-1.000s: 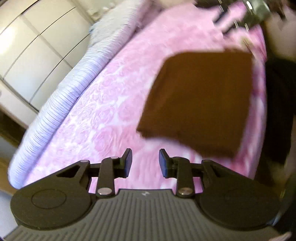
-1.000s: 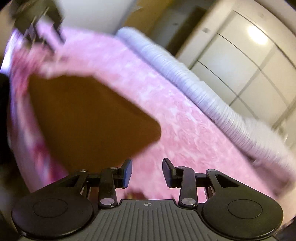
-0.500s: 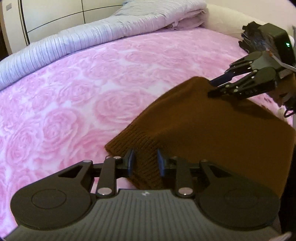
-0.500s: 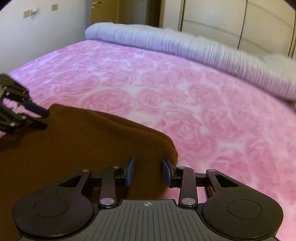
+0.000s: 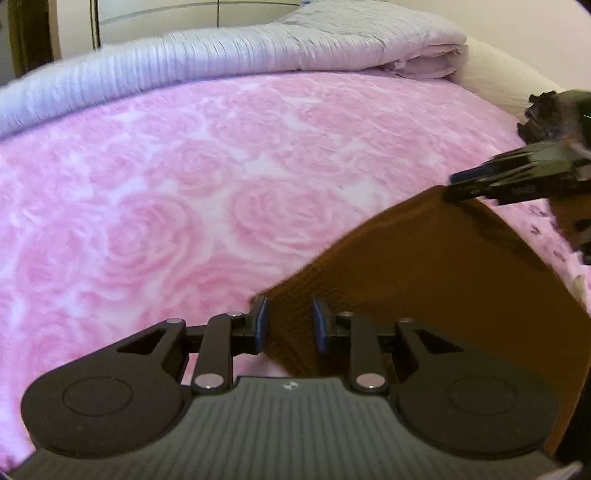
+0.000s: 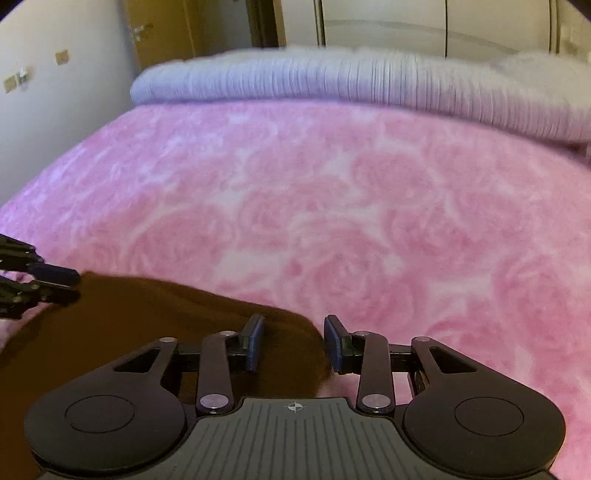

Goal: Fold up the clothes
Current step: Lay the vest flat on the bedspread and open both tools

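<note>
A folded brown knit garment [image 5: 436, 280] lies on the pink rose-patterned bed cover [image 5: 184, 184]. My left gripper [image 5: 289, 324] is open, its jaws straddling the garment's near left corner without closing on it. In the right wrist view the garment [image 6: 140, 325] lies at the lower left, and my right gripper [image 6: 294, 343] is open with the garment's right corner between its jaws. Each gripper shows in the other's view: the right one [image 5: 517, 181] over the garment's far corner, the left one [image 6: 40, 284] at the left edge.
A rolled lilac ribbed duvet [image 5: 229, 62] runs along the far side of the bed, also in the right wrist view [image 6: 369, 88]. White wardrobe doors [image 6: 424, 22] and a wooden door [image 6: 159, 29] stand behind. A white wall [image 6: 55, 92] is on the left.
Both grippers dropped from high above the bed to the garment's corners. Over the last half second they slid slightly forward and their jaws stayed open around the cloth.
</note>
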A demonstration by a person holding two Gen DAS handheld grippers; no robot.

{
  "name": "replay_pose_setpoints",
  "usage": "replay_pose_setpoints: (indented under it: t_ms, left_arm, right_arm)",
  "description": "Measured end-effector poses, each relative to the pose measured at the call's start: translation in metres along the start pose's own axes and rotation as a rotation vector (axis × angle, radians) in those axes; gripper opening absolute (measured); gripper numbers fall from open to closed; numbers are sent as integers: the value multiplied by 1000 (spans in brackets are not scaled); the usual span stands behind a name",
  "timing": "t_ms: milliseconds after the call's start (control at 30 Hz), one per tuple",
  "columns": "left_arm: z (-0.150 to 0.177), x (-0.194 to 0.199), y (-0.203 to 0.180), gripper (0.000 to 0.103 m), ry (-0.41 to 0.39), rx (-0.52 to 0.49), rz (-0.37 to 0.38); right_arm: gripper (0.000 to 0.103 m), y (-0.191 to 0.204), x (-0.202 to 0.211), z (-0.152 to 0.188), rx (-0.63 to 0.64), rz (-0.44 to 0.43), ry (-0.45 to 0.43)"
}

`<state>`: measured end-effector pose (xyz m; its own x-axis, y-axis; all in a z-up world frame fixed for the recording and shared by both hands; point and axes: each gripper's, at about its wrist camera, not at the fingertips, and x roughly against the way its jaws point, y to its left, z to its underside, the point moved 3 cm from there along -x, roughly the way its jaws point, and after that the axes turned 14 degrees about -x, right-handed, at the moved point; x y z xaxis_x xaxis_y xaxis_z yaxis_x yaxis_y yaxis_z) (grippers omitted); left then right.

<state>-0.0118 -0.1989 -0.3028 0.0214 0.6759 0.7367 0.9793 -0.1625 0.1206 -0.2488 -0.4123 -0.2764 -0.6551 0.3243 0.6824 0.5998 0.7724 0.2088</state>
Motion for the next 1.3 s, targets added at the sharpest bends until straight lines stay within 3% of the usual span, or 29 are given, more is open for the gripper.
replay_pose_setpoints:
  t_ms: [100, 300, 433, 533, 733, 900, 1067, 1300]
  left_arm:
    - [1, 26, -10, 20, -28, -29, -24]
    - [32, 86, -54, 20, -70, -101, 67]
    - [53, 77, -81, 22, -14, -152, 52]
    - [60, 69, -87, 22, -4, -130, 24]
    - [55, 96, -94, 22, -44, -89, -35]
    - [67, 86, -108, 23, 0, -107, -35]
    - [57, 97, -108, 25, 0, -104, -87]
    - [55, 95, -115, 30, 28, -148, -137]
  right_arm:
    - [35, 11, 20, 9, 41, -3, -13]
    - [35, 49, 95, 81, 108, -100, -61]
    - [35, 58, 98, 123, 85, -92, -5]
    - [35, 61, 101, 128, 54, -76, -19]
    - [35, 79, 129, 131, 42, -78, -97]
    - [35, 83, 110, 151, 60, -56, -12]
    - [36, 86, 126, 146, 53, -34, -63]
    - [42, 93, 137, 153, 111, 44, -66]
